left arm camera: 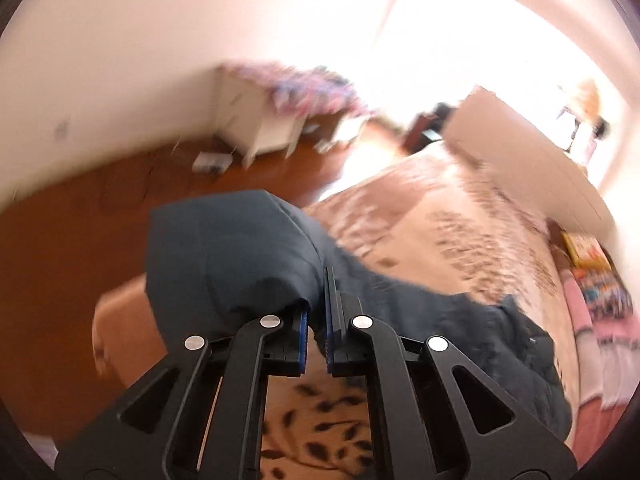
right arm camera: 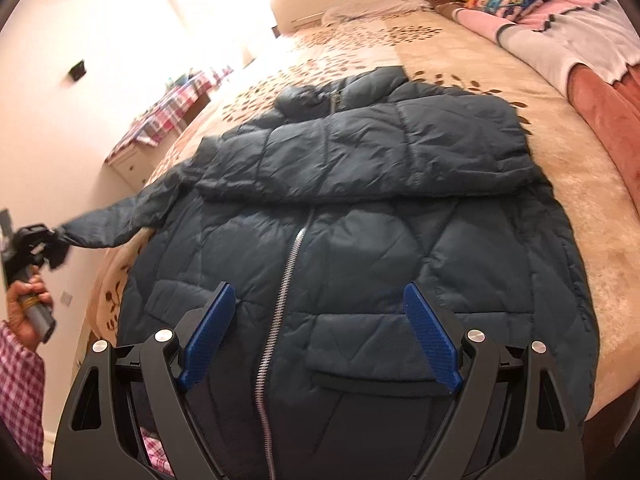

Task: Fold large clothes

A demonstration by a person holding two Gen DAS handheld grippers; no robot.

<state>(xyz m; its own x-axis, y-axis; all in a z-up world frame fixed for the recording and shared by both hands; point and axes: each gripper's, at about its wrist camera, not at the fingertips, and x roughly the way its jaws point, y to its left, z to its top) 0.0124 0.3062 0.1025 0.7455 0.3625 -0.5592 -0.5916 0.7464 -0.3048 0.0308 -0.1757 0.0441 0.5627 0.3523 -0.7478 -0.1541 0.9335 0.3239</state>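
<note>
A dark navy quilted jacket (right arm camera: pixel 360 240) lies front up on the bed, zipper closed. One sleeve is folded across its chest. The other sleeve (right arm camera: pixel 116 224) is stretched out past the bed's left edge. My left gripper (left arm camera: pixel 318 312) is shut on that sleeve's cuff (left arm camera: pixel 240 264) and holds it in the air; it also shows at the far left of the right wrist view (right arm camera: pixel 48 248). My right gripper (right arm camera: pixel 320 312) is open and empty, just above the jacket's lower front near the zipper.
The bed (right arm camera: pixel 520 92) has a beige leaf-patterned cover. Pillows and folded blankets (right arm camera: pixel 560 28) lie at its far right. A white cabinet with a checked cloth (right arm camera: pixel 172 108) stands by the wall on the left. Wooden floor (left arm camera: pixel 80 232) lies beside the bed.
</note>
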